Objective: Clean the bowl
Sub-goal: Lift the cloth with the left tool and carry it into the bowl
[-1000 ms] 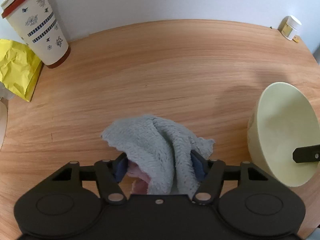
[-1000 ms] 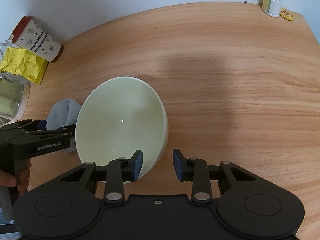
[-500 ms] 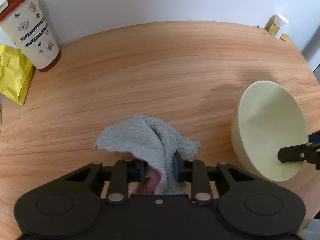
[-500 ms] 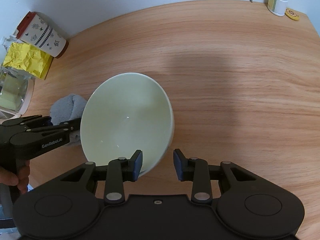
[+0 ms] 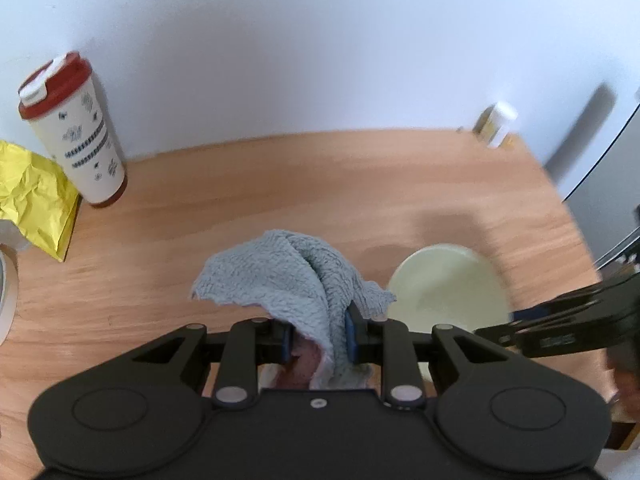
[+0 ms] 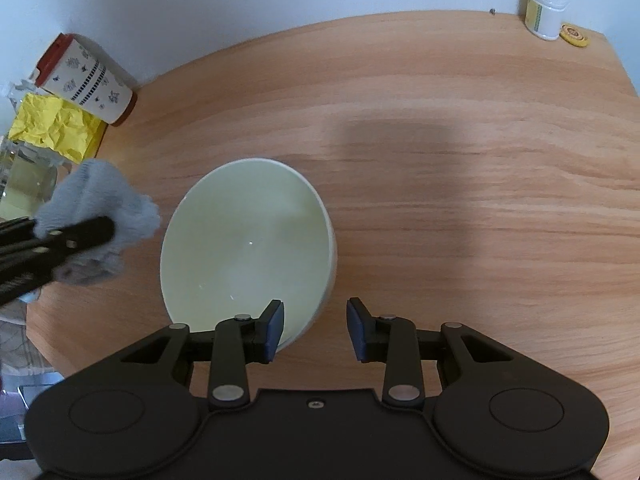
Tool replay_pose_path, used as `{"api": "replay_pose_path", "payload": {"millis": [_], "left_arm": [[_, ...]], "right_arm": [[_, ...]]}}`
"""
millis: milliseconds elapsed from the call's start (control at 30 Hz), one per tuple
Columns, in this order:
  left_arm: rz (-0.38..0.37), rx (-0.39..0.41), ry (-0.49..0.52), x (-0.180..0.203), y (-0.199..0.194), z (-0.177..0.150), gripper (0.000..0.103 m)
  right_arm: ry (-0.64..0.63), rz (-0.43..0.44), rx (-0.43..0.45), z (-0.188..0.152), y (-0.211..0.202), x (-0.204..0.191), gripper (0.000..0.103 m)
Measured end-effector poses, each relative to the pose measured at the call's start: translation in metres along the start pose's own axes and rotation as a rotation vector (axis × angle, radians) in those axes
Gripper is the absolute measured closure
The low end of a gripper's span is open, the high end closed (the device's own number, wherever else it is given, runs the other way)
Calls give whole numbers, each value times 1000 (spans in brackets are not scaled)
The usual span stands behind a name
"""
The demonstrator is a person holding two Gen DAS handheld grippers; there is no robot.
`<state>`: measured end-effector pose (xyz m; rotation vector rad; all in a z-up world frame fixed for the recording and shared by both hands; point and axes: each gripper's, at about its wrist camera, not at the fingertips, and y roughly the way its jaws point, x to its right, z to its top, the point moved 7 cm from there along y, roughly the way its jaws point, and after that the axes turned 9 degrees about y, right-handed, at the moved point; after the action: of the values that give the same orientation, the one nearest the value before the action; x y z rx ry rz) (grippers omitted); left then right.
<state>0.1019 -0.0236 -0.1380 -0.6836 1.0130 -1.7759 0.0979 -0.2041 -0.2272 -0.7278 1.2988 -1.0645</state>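
Note:
A pale green bowl (image 6: 248,248) stands on the wooden table (image 6: 460,160), and it also shows in the left wrist view, bowl (image 5: 444,292). My right gripper (image 6: 316,326) straddles its near rim, one pad inside and one outside, with a gap of wood showing beside the outer pad. A fluffy grey cloth (image 5: 288,276) hangs off the table, pinched in my left gripper (image 5: 318,338). In the right wrist view the cloth (image 6: 100,200) hovers just left of the bowl. A pink underside of the cloth shows between the jaws.
A patterned cup with a red lid (image 5: 76,132) and a crumpled yellow bag (image 5: 32,200) stand at the back left by the wall. A white jar (image 6: 546,4) and a small yellow disc (image 6: 574,35) sit at the back right corner. A glass container (image 6: 24,176) is at the left edge.
The left gripper's jaws closed on the cloth, then rose with it off the table and swung toward the bowl. The right gripper and bowl stayed put.

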Motion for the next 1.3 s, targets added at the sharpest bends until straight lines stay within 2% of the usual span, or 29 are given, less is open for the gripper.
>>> {"api": "replay_pose_path", "payload": {"millis": [167, 333, 500, 567, 767, 1100, 1200, 1300], "left_arm": [[-81, 31, 37, 24, -6, 12, 80], [-111, 30, 100, 48, 7, 19, 80], [-205, 2, 159, 78, 26, 23, 80], [-237, -18, 163, 84, 33, 23, 83], [-261, -81, 170, 86, 55, 23, 82], [-342, -204, 101, 71, 75, 5, 82], [-365, -235, 58, 65, 83, 4, 82], [-380, -260, 65, 67, 88, 3, 82]], "right_arm": [[2, 6, 16, 2, -3, 0, 64], [1, 5, 22, 1, -5, 3, 64], [-19, 5, 30, 0, -4, 1, 64], [-28, 3, 29, 0, -2, 0, 65], [-17, 7, 38, 1, -2, 5, 65], [-50, 48, 52, 0, -7, 4, 65], [-74, 49, 34, -3, -6, 0, 67], [-72, 61, 15, -3, -4, -3, 67]]}}
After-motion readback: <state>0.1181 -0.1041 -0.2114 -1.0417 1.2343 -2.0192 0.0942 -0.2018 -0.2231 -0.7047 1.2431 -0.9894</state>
